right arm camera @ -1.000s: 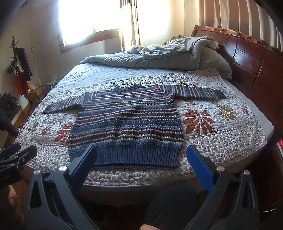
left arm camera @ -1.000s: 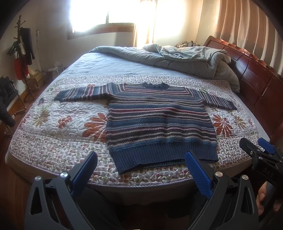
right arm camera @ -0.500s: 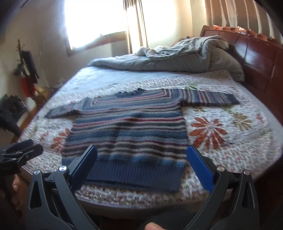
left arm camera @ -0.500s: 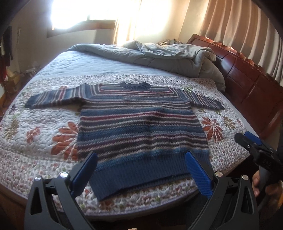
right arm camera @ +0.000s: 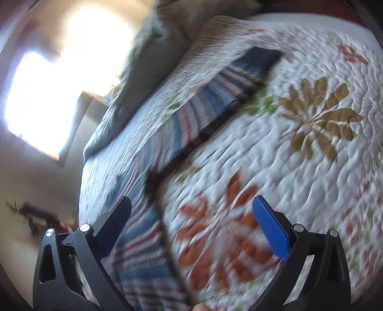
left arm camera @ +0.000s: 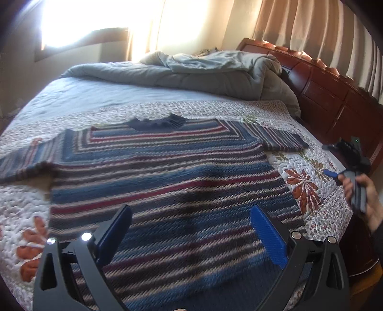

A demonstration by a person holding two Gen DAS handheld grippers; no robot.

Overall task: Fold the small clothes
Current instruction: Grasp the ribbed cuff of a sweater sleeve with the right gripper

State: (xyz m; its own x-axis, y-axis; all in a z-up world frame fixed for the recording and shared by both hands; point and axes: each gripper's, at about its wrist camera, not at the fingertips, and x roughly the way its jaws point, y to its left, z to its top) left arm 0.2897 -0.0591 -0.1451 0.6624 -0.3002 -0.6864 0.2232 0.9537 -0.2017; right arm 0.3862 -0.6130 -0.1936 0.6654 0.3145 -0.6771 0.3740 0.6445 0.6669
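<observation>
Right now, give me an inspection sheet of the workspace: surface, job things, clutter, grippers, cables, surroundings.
Surface: floral quilt on the bed, flat.
Job's things: striped sweater spread flat, sleeves out, unfolded.
Clutter: grey duvet bunched at the far side.
Grippers: left gripper open over the sweater body; right gripper open near the sweater's side edge, view blurred.
Cables: nothing seen.
Surroundings: wooden headboard, curtains, bright window.
</observation>
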